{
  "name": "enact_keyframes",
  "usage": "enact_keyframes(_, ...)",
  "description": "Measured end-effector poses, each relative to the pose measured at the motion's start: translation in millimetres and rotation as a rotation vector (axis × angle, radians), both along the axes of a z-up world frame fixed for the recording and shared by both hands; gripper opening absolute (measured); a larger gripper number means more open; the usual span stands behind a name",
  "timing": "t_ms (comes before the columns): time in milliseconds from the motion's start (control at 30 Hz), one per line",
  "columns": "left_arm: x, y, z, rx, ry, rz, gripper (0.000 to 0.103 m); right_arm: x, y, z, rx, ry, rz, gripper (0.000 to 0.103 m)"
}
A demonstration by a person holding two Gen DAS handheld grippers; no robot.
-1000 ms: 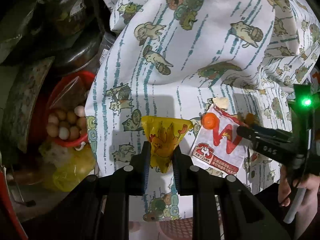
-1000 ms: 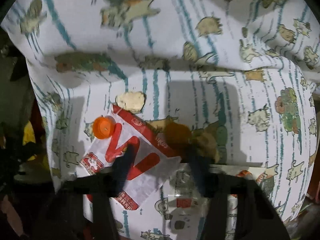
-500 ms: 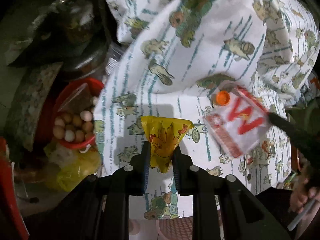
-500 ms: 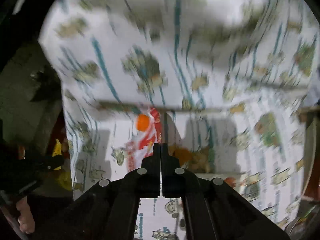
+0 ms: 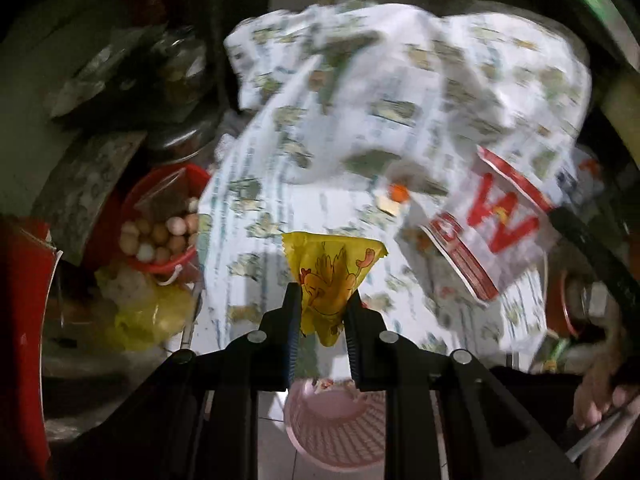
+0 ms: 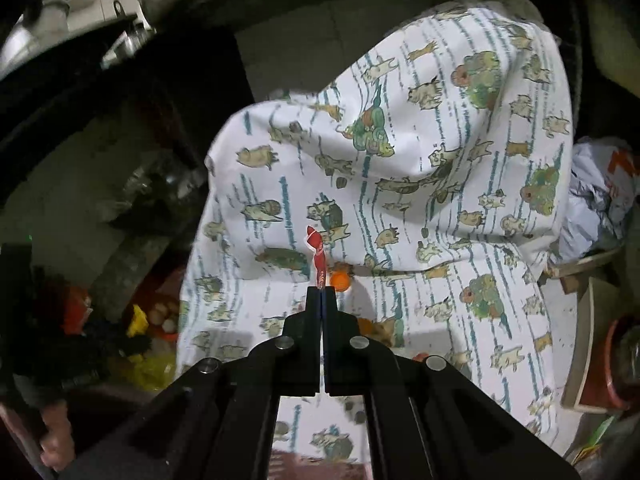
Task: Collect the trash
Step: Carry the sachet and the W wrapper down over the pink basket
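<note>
My left gripper (image 5: 322, 308) is shut on a yellow wrapper with a chicken print (image 5: 334, 270), held above the patterned cloth (image 5: 360, 120). My right gripper (image 6: 321, 292) is shut on a red-and-white wrapper, seen edge-on in the right wrist view (image 6: 317, 256) and lifted off the cloth at the right in the left wrist view (image 5: 492, 224). An orange bottle cap (image 5: 398, 192) lies on the cloth and also shows in the right wrist view (image 6: 340, 280). A pale scrap (image 5: 390, 206) lies beside it. A pink basket (image 5: 336, 428) sits below my left gripper.
A red bowl of eggs (image 5: 160, 232) and a yellow bag (image 5: 148, 316) sit left of the cloth. Dark pots and jars (image 5: 172, 80) stand behind them. More orange scraps (image 6: 376, 328) lie on the cloth near my right gripper. A crumpled bag (image 6: 600, 192) lies at the right.
My right gripper closed on the red-and-white wrapper and lifted it off the cloth to the right. Both grippers pulled back from the cloth. The orange cap stayed on the cloth.
</note>
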State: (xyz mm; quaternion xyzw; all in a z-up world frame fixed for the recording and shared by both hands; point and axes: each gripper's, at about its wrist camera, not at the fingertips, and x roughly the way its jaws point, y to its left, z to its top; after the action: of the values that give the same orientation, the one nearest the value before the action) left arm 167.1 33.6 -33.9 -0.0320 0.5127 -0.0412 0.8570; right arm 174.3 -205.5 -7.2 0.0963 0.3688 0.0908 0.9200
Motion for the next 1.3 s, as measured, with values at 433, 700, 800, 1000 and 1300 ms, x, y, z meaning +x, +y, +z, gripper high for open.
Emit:
enact_keyframes(433,-72.2,-32.7,34.9,0.026,-0.167,-0.055,0.019,-69.0,-17.0,8.1,0.089,0.003,0.048,0.001)
enact_keyframes(700,-78.0,-39.5,8.4,0.018,-0.058,-0.078,0.019,-91.3,5.4,-19.2,0.049,0.126,0.09,0.001)
enact_keyframes(800,-82.5,-40.6,-2.2,0.048,-0.02,-0.072,0.019,-101.1,15.2,-31.9,0.002,0.184,0.103,0.001)
enact_keyframes(1000,-87.1,-46.9,-38.7,0.08,0.122,-0.08,0.019,-110.1,21.9,-63.8,0.016,0.352,0.143,0.001)
enact_keyframes(1300,-89.0,-52.9,-89.5,0.106,0.298,-0.1,0.019,-108.5,23.6,-121.8,0.007,0.54,0.129,0.001)
